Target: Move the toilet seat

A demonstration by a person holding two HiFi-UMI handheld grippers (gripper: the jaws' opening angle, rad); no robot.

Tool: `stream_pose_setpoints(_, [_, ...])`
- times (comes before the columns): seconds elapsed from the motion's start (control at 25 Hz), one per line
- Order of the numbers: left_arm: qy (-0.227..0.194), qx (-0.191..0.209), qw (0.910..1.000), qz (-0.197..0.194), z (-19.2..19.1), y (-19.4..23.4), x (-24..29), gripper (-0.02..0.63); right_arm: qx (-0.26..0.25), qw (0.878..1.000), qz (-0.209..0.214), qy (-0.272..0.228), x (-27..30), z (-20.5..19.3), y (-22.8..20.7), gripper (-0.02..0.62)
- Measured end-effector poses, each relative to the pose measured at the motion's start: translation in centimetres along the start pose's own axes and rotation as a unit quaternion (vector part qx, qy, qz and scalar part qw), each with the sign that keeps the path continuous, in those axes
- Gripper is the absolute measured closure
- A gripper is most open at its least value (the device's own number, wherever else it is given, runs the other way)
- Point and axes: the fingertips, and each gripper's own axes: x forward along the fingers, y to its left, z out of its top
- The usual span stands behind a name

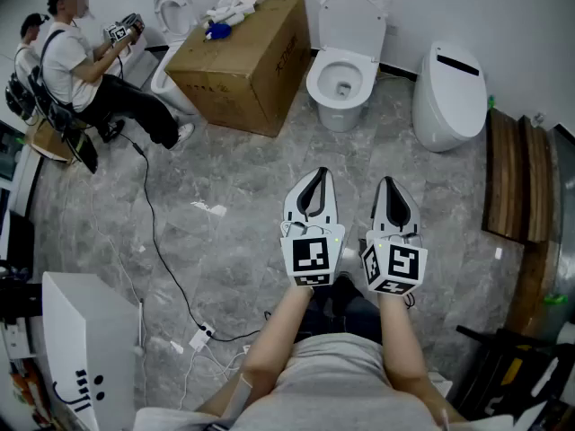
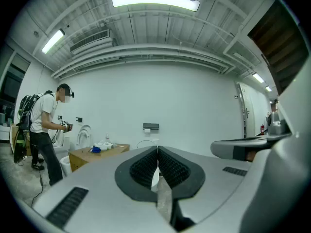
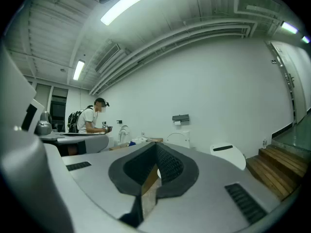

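Two grippers were held side by side above the grey stone floor (image 1: 234,178), well short of the toilet (image 1: 341,79) and pointed towards it. The left gripper (image 1: 317,172) was seen with its fingers (image 2: 143,168) pressed together and nothing between them. The right gripper (image 1: 389,183), just beside it and on the side farther from the box, was likewise closed and empty, its ribbed pads (image 3: 167,165) meeting along one line. Each was carried on a bare forearm, with its marker cube turned up to the head camera.

The toilet seat (image 1: 352,23) was seen raised at the back of the toilet, leaned towards the white wall, with the bowl left open beneath it. Both grippers were kept well apart from it.

A cardboard box (image 1: 243,61) was set on the floor just left of the toilet, with white and blue items (image 1: 225,12) heaped on its top. A closed white unit (image 1: 449,92) was stood to the toilet's right, and wooden steps (image 1: 517,173) were seen farther right still. Left of the toilet, beyond the box, a second person (image 1: 76,61) in a white shirt and backpack was pictured by another toilet (image 1: 171,12), a device held in the hands. A black cable (image 1: 153,232) was trailed across the floor to the toilet's near left. A paper holder (image 2: 150,126) was fixed to the wall above the toilet.
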Motion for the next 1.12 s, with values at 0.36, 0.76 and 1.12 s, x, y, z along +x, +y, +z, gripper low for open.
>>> stream_pose_setpoints(0.36, [-0.003, 0.009, 0.9999, -0.006, 0.3, -0.6, -0.2, 0.589, 0.003, 1.0, -0.002, 0.001, -0.1, -0.2, 0.1, 0.58])
stream_pose_setpoints(0.76, [0.004, 0.003, 1.0, 0.004, 0.1, -1.0, 0.8, 0.589, 0.011, 1.0, -0.004, 0.014, 0.5, -0.6, -0.9, 0.578])
stream_pose_setpoints(1.12, [0.012, -0.003, 0.9996, 0.026, -0.6, -2.9, 2.6, 0.589, 0.013, 1.0, 0.016, 0.021, 1.8, -1.0, -3.7, 0.578])
